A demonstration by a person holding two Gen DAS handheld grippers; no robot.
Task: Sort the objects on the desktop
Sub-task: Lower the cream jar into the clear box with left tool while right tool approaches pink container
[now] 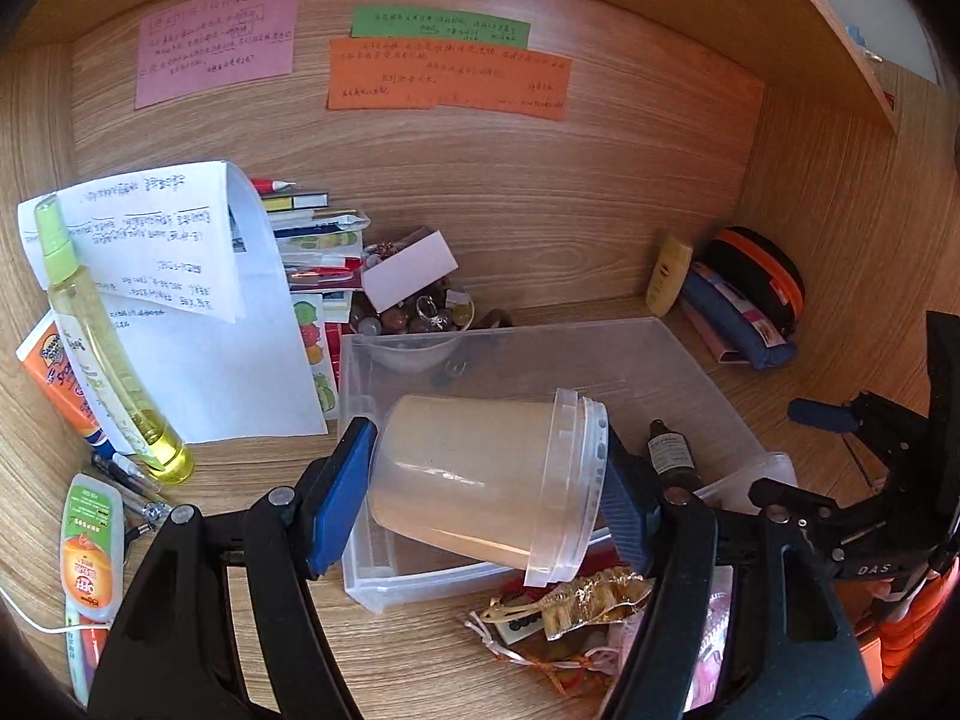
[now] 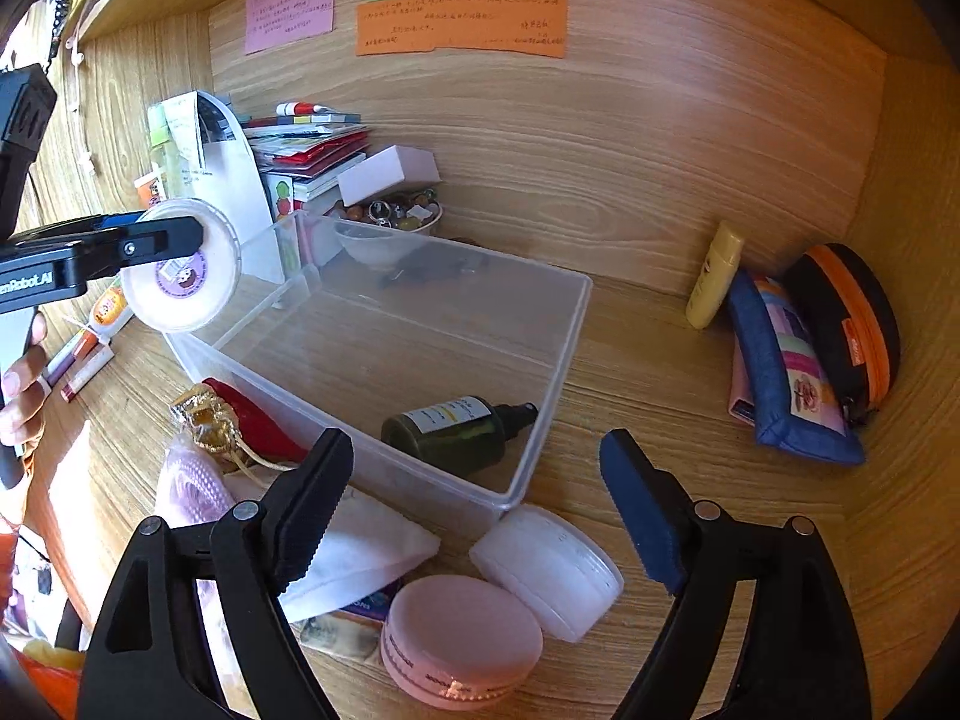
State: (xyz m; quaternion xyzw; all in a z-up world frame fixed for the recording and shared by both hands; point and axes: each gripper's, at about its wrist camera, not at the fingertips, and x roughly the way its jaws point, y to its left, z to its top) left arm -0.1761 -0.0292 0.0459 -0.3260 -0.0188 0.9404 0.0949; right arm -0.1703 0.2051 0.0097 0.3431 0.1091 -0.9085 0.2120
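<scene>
A translucent tub with a clear lid (image 1: 468, 474) lies sideways between the blue pads of my left gripper (image 1: 483, 468), which is shut on it. The tub hangs over the near left part of a clear plastic bin (image 1: 690, 360). From the right wrist view the tub's round base (image 2: 180, 276) shows above the bin's left corner. A dark green bottle (image 2: 456, 429) lies on its side in the bin (image 2: 570, 324) at the near right corner. My right gripper (image 2: 474, 450) is open and empty just above that corner; its blue fingertip (image 1: 819, 414) shows in the left wrist view.
A pink round jar (image 2: 462, 636), a white round jar (image 2: 546, 570) and a white pouch (image 2: 360, 552) lie in front of the bin. A gold pouch (image 2: 204, 414) sits at its left. A yellow tube (image 2: 714, 276) and pencil cases (image 2: 786, 372) lean at the right wall. A bead bowl (image 2: 390, 213) and papers stand behind.
</scene>
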